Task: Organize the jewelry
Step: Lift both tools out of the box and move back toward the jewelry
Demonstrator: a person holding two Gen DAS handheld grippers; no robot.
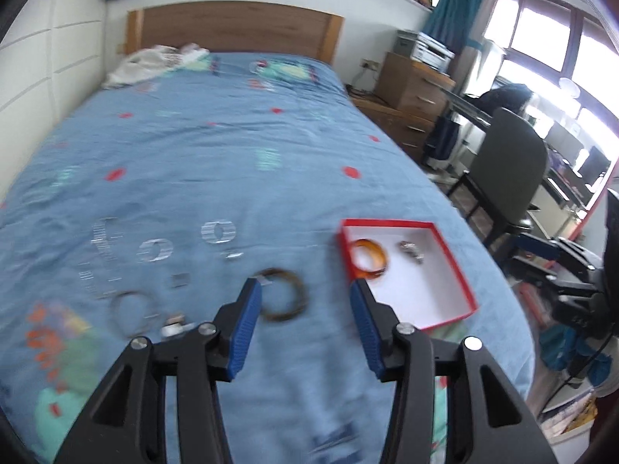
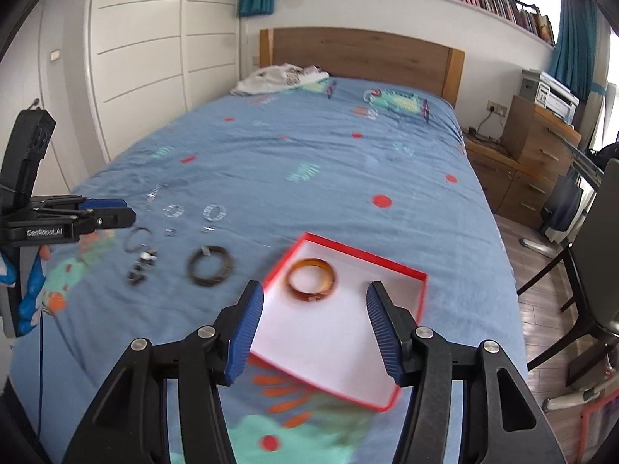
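A red box with a white inside (image 1: pixel 433 294) (image 2: pixel 332 352) lies on the blue bed cover. An orange bangle (image 1: pixel 368 256) (image 2: pixel 311 280) and a small silver piece (image 1: pixel 412 250) lie in it. A dark brown bangle (image 1: pixel 284 294) (image 2: pixel 211 265) lies left of the box. A thin silver bangle (image 1: pixel 129 313) (image 2: pixel 137 238) and small dark pieces (image 2: pixel 141 266) lie further left. My left gripper (image 1: pixel 305 290) is open and empty above the dark bangle; it also shows in the right wrist view (image 2: pixel 116 212). My right gripper (image 2: pixel 315 294) is open and empty over the box.
The bed (image 2: pixel 309 154) has a wooden headboard (image 2: pixel 359 54) and crumpled cloth (image 2: pixel 278 77) at the far end. White cupboards (image 2: pixel 154 58) stand on the left. Wooden drawers (image 2: pixel 537 147) and a grey chair (image 1: pixel 506 162) stand on the right.
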